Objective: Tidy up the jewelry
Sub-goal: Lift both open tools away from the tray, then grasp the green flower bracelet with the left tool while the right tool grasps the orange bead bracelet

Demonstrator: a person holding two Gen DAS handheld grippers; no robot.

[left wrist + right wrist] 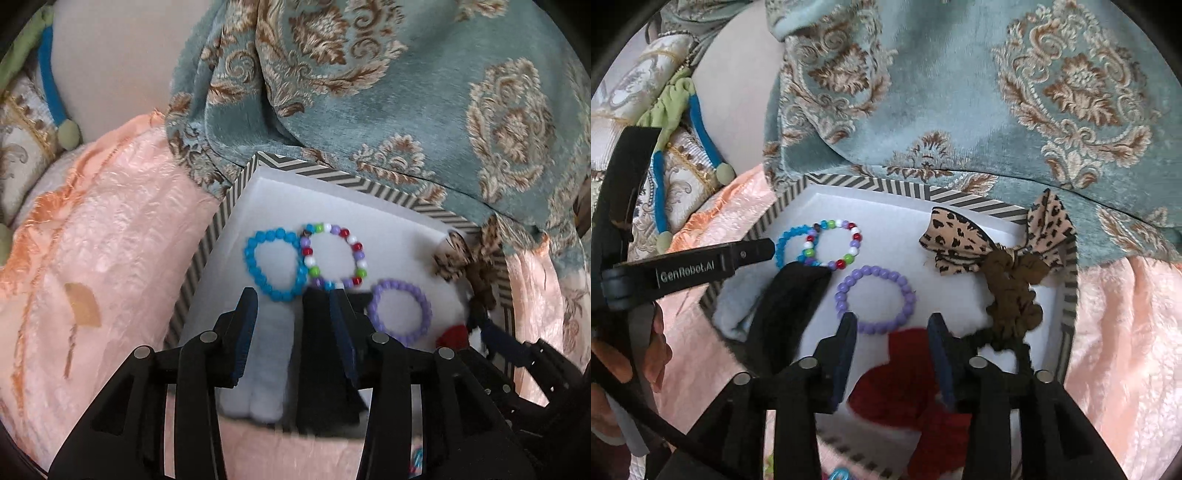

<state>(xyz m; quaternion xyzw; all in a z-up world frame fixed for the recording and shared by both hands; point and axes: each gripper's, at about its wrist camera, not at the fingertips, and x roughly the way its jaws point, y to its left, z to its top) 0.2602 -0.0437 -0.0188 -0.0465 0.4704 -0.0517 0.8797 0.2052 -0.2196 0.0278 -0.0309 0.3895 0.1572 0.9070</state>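
A shallow box with a grey-and-white striped rim and a white lining lies on a bed covered in peach-pink satin bedding. A teal throw with tan floral medallions drapes over the box's far edge. Beyond the far left corner sit a cream embroidered cushion and a blue-and-green fabric cord.

The side of the left claw's arm reads "GenRobot.AI" in the right wrist view.

Inside the box, a blue bead bracelet lies near the left edge, touching a multicoloured bead bracelet beside it. A purple bead bracelet lies nearer the middle. A leopard-print bow with a brown scrunchie lies by the right edge, one wing draped over the rim.

The left claw stands released above a pale blue fabric piece and a black fabric piece, pads not pressing either. The right claw is likewise released, its jaws parted over a dark red fabric piece at the box's near edge, gripping nothing. A hand shows at the left.
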